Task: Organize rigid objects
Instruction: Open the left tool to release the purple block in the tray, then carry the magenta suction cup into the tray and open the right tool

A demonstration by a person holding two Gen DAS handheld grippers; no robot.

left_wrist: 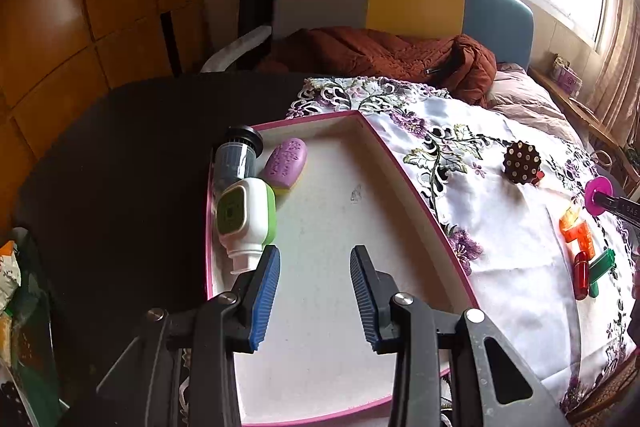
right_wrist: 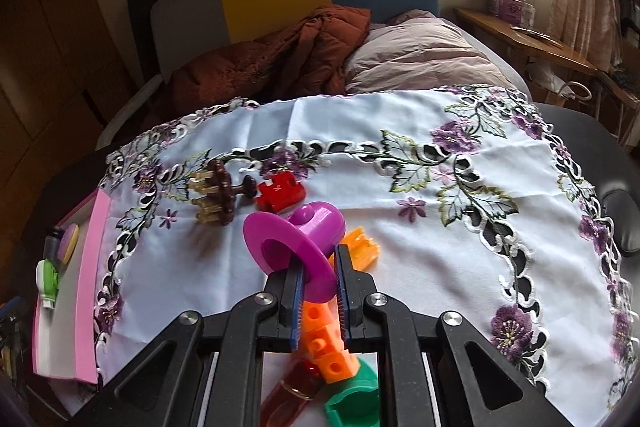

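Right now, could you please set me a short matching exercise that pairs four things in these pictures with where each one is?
Things:
1. magenta ring
2. purple soap
3. brown knob
4. green piece

Places:
A. lying in the pink tray, near its far corner
B. on the cloth, beside the red block
C. clamped by its rim in the right gripper
D. on the cloth, below the right gripper's fingers

Pairs: 1-C, 2-A, 3-B, 4-D
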